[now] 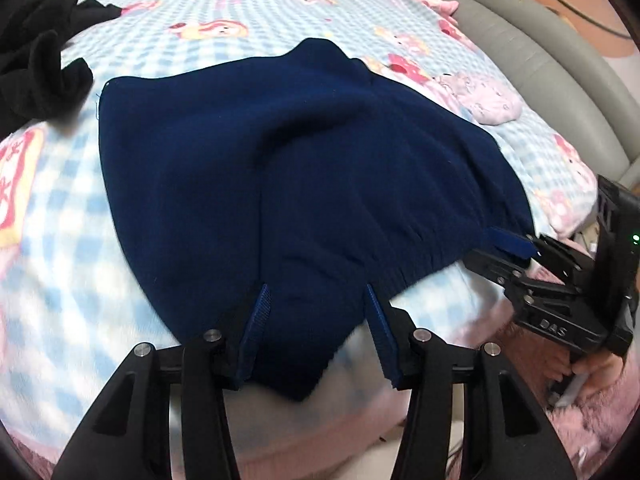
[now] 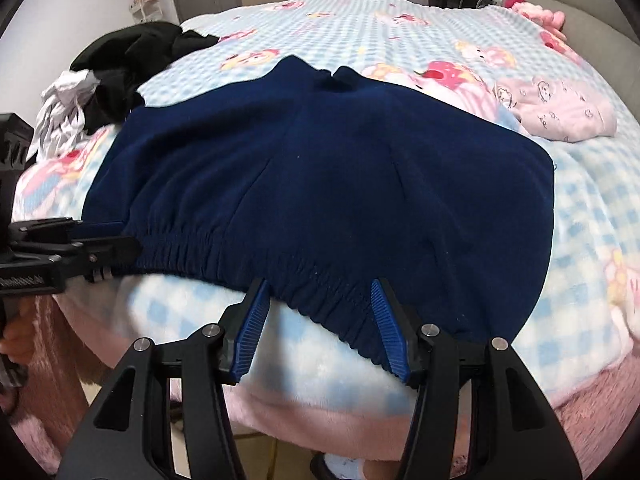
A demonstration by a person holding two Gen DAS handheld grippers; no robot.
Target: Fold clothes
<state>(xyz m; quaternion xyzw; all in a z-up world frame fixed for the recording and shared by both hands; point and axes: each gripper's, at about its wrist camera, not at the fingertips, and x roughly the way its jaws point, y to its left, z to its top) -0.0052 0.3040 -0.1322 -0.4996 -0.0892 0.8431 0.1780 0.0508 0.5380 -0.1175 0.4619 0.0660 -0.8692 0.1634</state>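
Note:
A navy blue garment (image 1: 300, 160) (image 2: 340, 180) with a gathered elastic waistband (image 2: 180, 248) lies spread flat on the bed, waistband toward the near edge. My left gripper (image 1: 316, 288) stands open, and the garment's near edge lies between its blue pads. My right gripper (image 2: 319, 282) is open too, its fingers straddling the waistband. In the left wrist view the right gripper (image 1: 516, 252) sits at the garment's right corner. The right wrist view shows the left gripper (image 2: 112, 240) at the waistband's left end.
The bed has a blue checked cartoon blanket (image 1: 240, 12) (image 2: 400, 20). A pile of black clothes (image 1: 36, 68) (image 2: 128, 60) and a white garment (image 2: 64, 108) lie far left. A pink garment (image 1: 488, 100) (image 2: 560, 116) lies right, by the grey headboard (image 1: 540, 60).

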